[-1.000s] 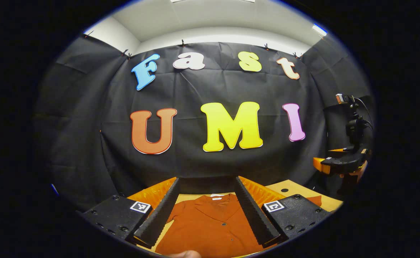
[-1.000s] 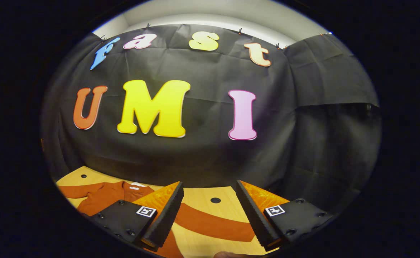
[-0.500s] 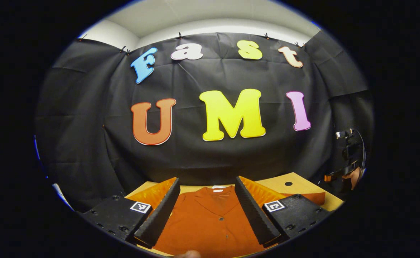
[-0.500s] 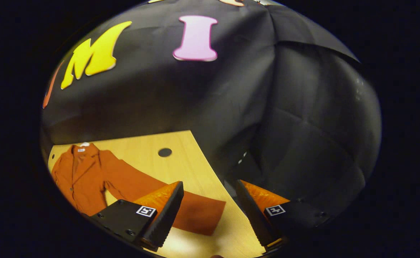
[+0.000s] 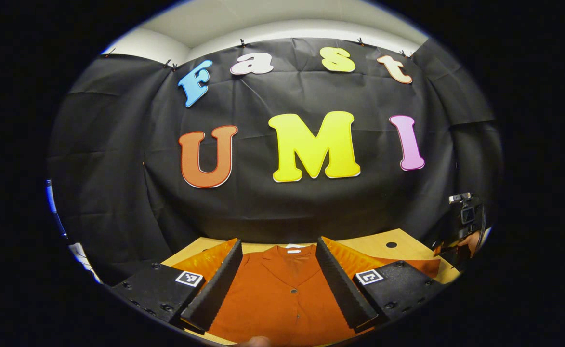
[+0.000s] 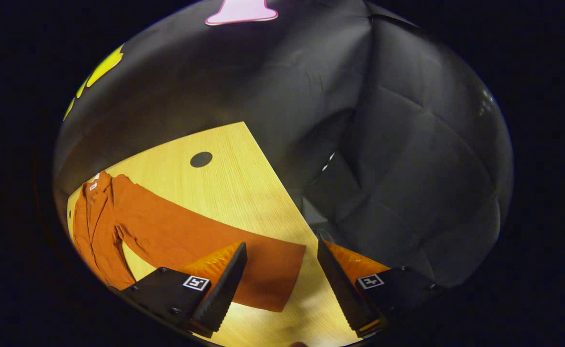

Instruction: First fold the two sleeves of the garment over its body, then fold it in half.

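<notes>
The left hand-held gripper point(image 5: 277, 274) has its jaws spread wide and holds nothing. Between its two black ridged fingers point(image 5: 212, 289), in the left gripper view, lies the body of a rust-orange button-front shirt point(image 5: 284, 299), spread flat on the light wooden tabletop point(image 5: 402, 250), its collar point(image 5: 292, 255) pointing toward the booth's black cloth wall. Dark buttons run down the shirt's front. At the far right edge of that view a hand point(image 5: 472, 238) holds the other device beside the tabletop's corner.

The right hand-held gripper point(image 6: 282, 279) is likewise spread open and empty, hanging over the end of the shirt's sleeve point(image 6: 205, 241). In the right gripper view this sleeve stretches straight out from the shirt's body across the tabletop point(image 6: 229, 188), and its cuff point(image 6: 282, 274) sits between the two fingers, near the tabletop's edge; whether the fingers touch the cloth cannot be told. A round dark hole point(image 6: 201, 159) marks the wood beyond the sleeve. The shirt point(image 6: 99, 226) body lies at the far left, well apart from this gripper.
</notes>
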Available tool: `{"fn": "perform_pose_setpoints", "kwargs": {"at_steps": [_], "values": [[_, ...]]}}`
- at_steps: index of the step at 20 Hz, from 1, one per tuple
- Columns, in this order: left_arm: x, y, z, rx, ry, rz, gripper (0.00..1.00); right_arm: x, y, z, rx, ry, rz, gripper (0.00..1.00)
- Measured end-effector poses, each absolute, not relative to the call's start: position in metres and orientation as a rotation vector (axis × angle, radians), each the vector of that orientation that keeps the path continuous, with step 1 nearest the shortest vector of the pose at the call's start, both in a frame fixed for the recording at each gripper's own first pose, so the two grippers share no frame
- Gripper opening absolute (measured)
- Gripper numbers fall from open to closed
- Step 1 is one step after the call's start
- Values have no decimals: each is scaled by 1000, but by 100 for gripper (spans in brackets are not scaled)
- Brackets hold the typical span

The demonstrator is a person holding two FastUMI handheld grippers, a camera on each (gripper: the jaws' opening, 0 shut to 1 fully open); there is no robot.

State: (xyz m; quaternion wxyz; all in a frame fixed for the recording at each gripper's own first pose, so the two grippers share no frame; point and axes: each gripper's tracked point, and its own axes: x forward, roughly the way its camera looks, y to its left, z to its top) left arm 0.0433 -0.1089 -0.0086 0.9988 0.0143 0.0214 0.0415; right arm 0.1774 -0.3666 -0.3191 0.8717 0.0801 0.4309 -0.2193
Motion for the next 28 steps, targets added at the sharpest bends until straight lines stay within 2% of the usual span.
{"fn": "perform_pose_setpoints", "kwargs": {"at_steps": [3, 7, 10, 12, 15, 17, 19, 22, 23, 25, 27, 28], "values": [[51, -102, -22, 27, 84, 76, 99, 172, -358, -347, 212, 1029, -477, 95], [54, -85, -29, 38, 105, 76, 99, 160, -350, -374, 319, 1189, -430, 95], [54, -71, -37, 31, 128, 95, 99, 160, -345, -375, 432, 1261, -413, 95], [52, -60, -48, 29, 160, 114, 99, 159, -349, -379, 494, 1311, -466, 94], [50, -42, -53, 40, 183, 149, 99, 166, -345, -382, 606, 1353, -473, 96], [49, -34, -57, 39, 197, 164, 99, 163, -345, -385, 620, 1371, -480, 84], [48, -31, -62, 42, 215, 173, 99, 157, -360, -388, 614, 1401, -547, 72], [49, -27, -63, 52, 218, 178, 100, 157, -364, -389, 696, 1410, -610, 27], [50, -28, -63, 52, 217, 176, 100, 156, -363, -389, 711, 1402, -594, 27], [50, -29, -66, 53, 220, 171, 99, 161, -363, -388, 687, 1409, -567, 7], [50, -29, -69, 55, 228, 168, 99, 161, -362, -388, 679, 1405, -553, 11], [51, -29, -69, 56, 228, 163, 99, 161, -362, -384, 686, 1407, -551, 5]]}}
